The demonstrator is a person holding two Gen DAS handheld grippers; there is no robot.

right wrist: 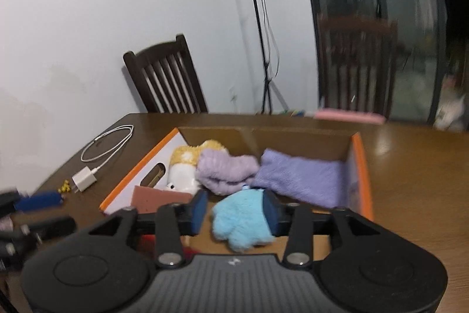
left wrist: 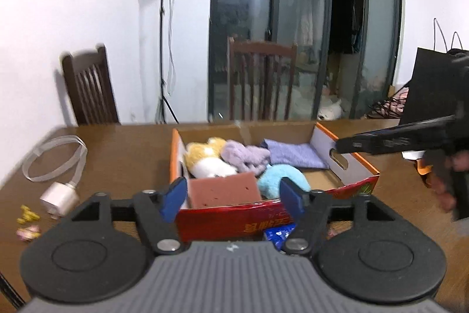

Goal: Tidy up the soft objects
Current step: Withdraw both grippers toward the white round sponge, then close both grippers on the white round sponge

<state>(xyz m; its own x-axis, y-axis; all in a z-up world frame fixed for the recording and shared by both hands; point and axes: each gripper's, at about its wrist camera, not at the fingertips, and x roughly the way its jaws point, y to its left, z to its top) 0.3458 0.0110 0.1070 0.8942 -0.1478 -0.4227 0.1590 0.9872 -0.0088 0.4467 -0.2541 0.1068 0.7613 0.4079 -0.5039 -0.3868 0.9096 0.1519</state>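
Note:
An open cardboard box (left wrist: 346, 163) with a red front and orange rim stands on the wooden table (left wrist: 123, 154). It holds a yellow-and-white plush (left wrist: 205, 160), a fluffy lilac cloth (left wrist: 246, 156), a folded purple towel (left wrist: 293, 156), a brown sponge (left wrist: 224, 189) and a light blue plush (left wrist: 281, 178). My left gripper (left wrist: 233, 198) is open and empty at the box's near wall. My right gripper (right wrist: 234, 209) is open over the box, its pads either side of the blue plush (right wrist: 241, 220) lying inside. The right gripper also shows from the side in the left wrist view (left wrist: 395, 141).
A white charger (left wrist: 60, 198) with a coiled cable (left wrist: 55, 157) lies left of the box, with small yellow bits (left wrist: 27, 216) near it. A blue packet (left wrist: 278, 233) sits before the box. A black bag (left wrist: 433, 87) stands right. A pink item (right wrist: 348, 116) lies at the far edge. Two chairs (left wrist: 88, 87) stand behind.

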